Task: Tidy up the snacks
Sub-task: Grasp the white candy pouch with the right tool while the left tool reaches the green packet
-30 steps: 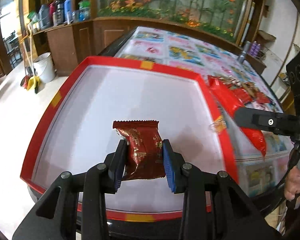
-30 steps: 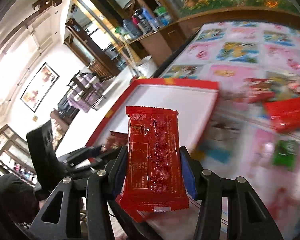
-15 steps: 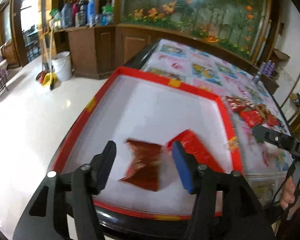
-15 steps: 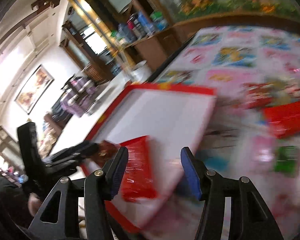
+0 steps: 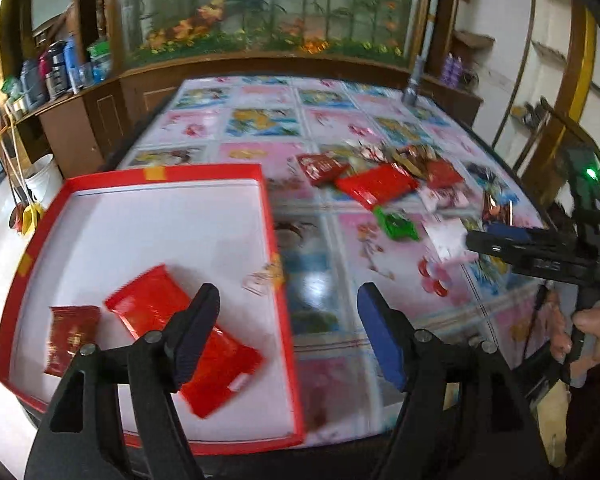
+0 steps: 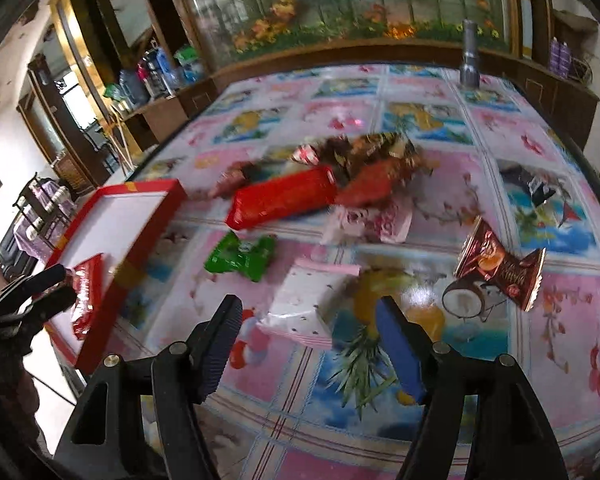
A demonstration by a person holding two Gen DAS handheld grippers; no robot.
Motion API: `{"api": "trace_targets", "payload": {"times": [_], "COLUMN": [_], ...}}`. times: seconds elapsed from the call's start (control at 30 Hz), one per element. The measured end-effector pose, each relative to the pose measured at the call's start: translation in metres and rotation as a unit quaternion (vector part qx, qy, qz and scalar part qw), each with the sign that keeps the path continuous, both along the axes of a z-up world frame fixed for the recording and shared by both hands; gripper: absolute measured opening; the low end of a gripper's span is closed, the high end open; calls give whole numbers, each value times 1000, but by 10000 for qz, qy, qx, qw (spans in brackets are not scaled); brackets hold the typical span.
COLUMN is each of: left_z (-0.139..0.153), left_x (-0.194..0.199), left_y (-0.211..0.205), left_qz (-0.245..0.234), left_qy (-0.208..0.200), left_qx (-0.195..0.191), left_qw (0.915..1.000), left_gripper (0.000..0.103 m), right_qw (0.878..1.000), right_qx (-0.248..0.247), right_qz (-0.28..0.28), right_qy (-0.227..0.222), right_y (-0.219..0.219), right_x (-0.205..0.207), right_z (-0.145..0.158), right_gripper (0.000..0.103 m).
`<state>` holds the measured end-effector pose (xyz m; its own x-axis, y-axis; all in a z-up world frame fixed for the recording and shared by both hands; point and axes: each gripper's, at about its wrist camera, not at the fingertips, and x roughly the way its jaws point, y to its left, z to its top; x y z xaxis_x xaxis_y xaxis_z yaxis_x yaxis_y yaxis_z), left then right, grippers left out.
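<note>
On the patterned tabletop, stock as follows. Red-rimmed tray, white floor, at my left: holds two items, a long bright red packet lying flat and askew, and a small dark red packet just beside it, near the tray's left wall.

Left gripper: jaws spread, nothing between them, hanging over the tray's right rim. Right gripper: jaws spread, empty, over the table.

Loose snacks, unsorted: white pouch with pink edge, nearest my right jaws; green wrapper; brown twist-end candy; long red packet; a blurred heap of wrappers behind it.

Step in hand, by my judgement: between deposits, reaching for the next piece. Next move calls for lowering the right jaws around the white pouch, which lies flat and thin, so a low, edge-on pinch seems needed.
</note>
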<state>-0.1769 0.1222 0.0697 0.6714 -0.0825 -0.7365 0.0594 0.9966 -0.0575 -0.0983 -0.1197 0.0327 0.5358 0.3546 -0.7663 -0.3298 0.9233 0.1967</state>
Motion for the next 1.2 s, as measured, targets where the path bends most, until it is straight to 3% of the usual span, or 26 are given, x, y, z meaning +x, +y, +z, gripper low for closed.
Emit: {"api": "trace_targets", "payload": {"times": [0.23,0.33,0.47,0.8,0.9,1.13,1.2], "left_z": [4,7,8,-21,-32,-46,-52], "left_x": [5,12,27,93,109,119,121], "left_y": [-10,-18,-38,-107,-111,-118,-119], "left_qz": [107,58,-137,-496,-434,-482,-512], "left_qy": [117,136,199,729,908,956,1005], "left_qx": [223,269,272,179,-41,84,124], "left_qw": [9996,9995,9993,9959,9949,9942,9935], "left_gripper": [71,71,71,71,71,70,62], "right_qw": [9989,9980,9959,9977,9986,9978,9978], "right_qx": [-367,-610,-855,-681,-531,-630,-630], "right_qz": [64,136,309,5,44,178,200], "right_qy": [279,132,26,5,-31,-101,-99], "right_y": [27,34,29,-52,-59,-52,-52], "right_x": [17,15,11,2,1,0,0], "right_z": [-29,-28,-29,-27,-28,-29,-29], "right_gripper": [68,43,42,43,44,50,51]}}
